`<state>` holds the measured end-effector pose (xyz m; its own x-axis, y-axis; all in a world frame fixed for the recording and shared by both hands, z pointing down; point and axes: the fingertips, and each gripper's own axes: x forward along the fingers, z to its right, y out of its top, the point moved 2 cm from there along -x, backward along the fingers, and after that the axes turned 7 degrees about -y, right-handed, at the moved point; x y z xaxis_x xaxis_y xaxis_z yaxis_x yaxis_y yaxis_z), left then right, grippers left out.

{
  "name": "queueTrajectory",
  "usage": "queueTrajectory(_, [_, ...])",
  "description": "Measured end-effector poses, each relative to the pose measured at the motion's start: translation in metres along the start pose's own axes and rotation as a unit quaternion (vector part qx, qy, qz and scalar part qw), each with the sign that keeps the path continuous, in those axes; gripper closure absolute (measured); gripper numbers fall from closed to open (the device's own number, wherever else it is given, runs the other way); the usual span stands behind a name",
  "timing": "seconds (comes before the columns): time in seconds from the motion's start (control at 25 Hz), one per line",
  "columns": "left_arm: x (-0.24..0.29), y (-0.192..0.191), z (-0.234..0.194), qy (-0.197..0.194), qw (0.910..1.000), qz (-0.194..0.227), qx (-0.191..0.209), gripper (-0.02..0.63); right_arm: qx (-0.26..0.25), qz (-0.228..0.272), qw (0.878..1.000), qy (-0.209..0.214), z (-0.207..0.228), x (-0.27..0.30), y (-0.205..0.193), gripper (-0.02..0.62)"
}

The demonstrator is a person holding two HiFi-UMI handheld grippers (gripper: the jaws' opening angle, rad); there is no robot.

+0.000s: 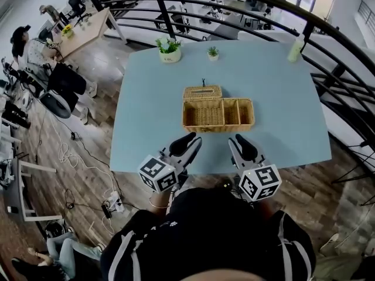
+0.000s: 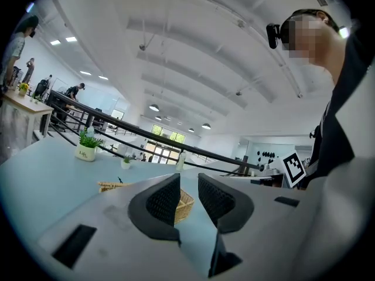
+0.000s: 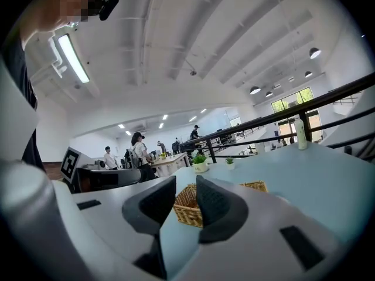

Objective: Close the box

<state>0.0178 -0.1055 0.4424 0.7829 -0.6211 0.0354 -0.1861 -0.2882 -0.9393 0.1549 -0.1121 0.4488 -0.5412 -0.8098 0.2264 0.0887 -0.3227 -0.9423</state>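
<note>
A wicker box (image 1: 218, 113) with several compartments sits mid-table, its lid (image 1: 203, 92) folded back on the far side. Both grippers hover over the table's near edge, short of the box. My left gripper (image 1: 188, 140) points at the box's left end, and my right gripper (image 1: 241, 140) at its right part. In the left gripper view the jaws (image 2: 188, 183) stand slightly apart with nothing between them, and the box (image 2: 185, 204) shows through the gap. In the right gripper view the jaws (image 3: 186, 186) also frame the box (image 3: 186, 208) with an empty gap.
The light-blue table (image 1: 281, 81) carries a white-potted plant (image 1: 169, 50), a smaller plant (image 1: 212, 52) and a pale green bottle (image 1: 296, 50) along its far edge. A black railing (image 1: 328, 34) curves behind and to the right. People sit at desks at far left.
</note>
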Motion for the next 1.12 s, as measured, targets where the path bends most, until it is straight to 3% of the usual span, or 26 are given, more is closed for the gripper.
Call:
queueTrajectory(0.28, [0.008, -0.013, 0.002, 0.035, 0.9992, -0.010, -0.014, 0.531, 0.004, -0.018, 1.000, 0.019, 0.022, 0.003, -0.007, 0.488])
queueTrajectory(0.64, [-0.004, -0.006, -0.028, 0.083, 0.9962, -0.016, -0.020, 0.531, 0.003, -0.035, 0.999, 0.039, 0.026, 0.022, -0.003, 0.488])
queueTrajectory(1.12, [0.001, 0.039, -0.107, 0.086, 0.9960, -0.012, -0.022, 0.531, -0.012, -0.032, 0.999, 0.025, 0.025, 0.091, 0.033, 0.487])
